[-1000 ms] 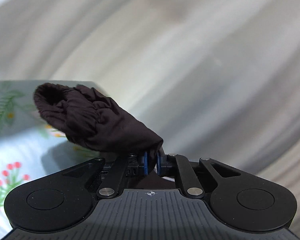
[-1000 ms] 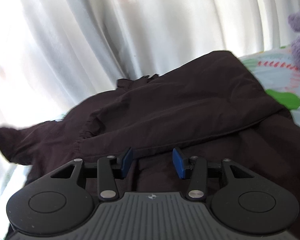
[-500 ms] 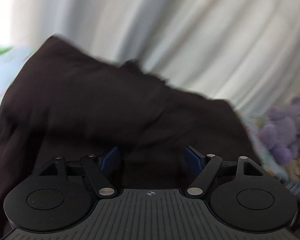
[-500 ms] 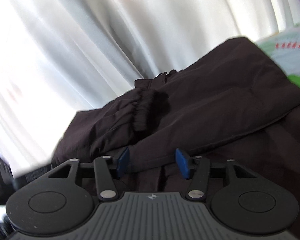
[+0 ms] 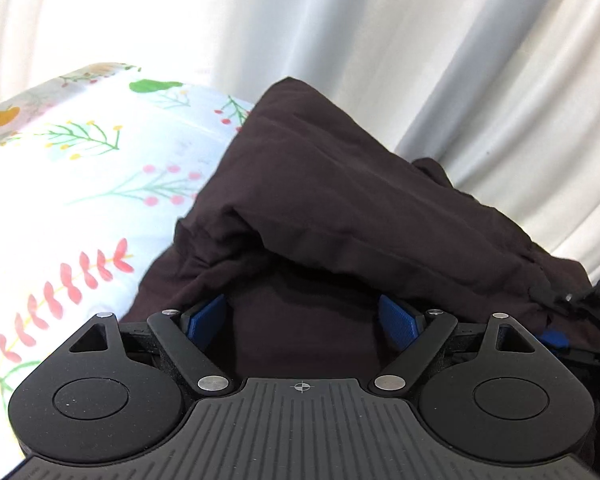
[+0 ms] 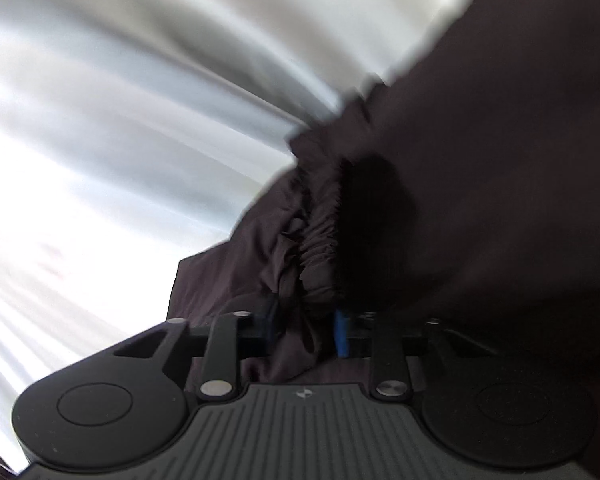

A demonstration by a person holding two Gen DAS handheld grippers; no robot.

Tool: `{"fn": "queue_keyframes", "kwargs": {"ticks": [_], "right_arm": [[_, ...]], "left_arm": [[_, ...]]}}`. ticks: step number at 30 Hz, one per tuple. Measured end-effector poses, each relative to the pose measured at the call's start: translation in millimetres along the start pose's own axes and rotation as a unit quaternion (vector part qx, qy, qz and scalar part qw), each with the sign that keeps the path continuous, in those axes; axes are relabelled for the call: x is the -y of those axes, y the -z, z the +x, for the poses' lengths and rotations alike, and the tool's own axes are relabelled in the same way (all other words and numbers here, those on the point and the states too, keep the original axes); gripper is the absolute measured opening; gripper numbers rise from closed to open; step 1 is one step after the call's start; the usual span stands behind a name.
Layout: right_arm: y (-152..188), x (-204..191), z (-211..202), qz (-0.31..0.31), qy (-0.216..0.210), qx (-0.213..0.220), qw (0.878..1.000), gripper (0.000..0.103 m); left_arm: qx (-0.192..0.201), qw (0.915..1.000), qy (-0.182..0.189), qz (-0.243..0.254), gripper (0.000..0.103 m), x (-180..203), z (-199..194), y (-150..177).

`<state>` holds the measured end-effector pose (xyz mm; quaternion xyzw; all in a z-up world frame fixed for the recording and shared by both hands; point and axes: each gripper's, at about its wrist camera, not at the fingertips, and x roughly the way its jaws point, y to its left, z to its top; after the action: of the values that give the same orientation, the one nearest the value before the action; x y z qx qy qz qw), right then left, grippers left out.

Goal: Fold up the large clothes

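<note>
A large dark brown garment (image 5: 340,208) lies heaped on a floral bed sheet (image 5: 100,168), one layer folded over another. My left gripper (image 5: 304,314) hangs just over its near part. Its jaws are wide and still opening, and the blue pads (image 5: 208,314) press on nothing, with cloth only lying beneath them. In the blurred right wrist view the same garment (image 6: 480,200) fills the right side. My right gripper (image 6: 306,326) is closing on the garment's gathered elastic cuff (image 6: 316,248), which fills the gap between the pads.
White curtains (image 5: 420,40) hang close behind the bed and also fill the left of the right wrist view (image 6: 120,140). The sheet lies bare to the left of the garment. A black and blue gripper part (image 5: 596,320) shows at the right edge.
My left gripper let go of the bunched cuff, opened wide and swung down over the garment on the bed. My right gripper rolled, moved onto the gathered cuff and narrowed its jaws around it.
</note>
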<state>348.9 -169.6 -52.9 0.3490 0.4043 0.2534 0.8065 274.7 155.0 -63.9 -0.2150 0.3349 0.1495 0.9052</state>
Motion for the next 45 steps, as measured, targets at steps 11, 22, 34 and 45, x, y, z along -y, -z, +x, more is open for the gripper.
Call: {"fn": "queue_keyframes", "kwargs": {"ticks": [11, 22, 34, 45], "right_arm": [[9, 9, -33, -0.157, 0.152, 0.047, 0.975, 0.025], [5, -48, -44, -0.248, 0.167, 0.126, 0.946, 0.031], [26, -19, 39, -0.369, 0.242, 0.047, 0.896, 0.0], [25, 25, -77, 0.016, 0.055, 0.043, 0.997, 0.054]], "left_arm": [[-0.019, 0.9997, -0.004, 0.016, 0.089, 6, -18, 11], [0.067, 0.9959, 0.027, 0.056, 0.097, 48, -63, -29], [0.0, 0.9872, 0.019, 0.159, 0.101, 90, 38, 13], [0.002, 0.9872, 0.027, 0.158, 0.102, 75, 27, 15]]}}
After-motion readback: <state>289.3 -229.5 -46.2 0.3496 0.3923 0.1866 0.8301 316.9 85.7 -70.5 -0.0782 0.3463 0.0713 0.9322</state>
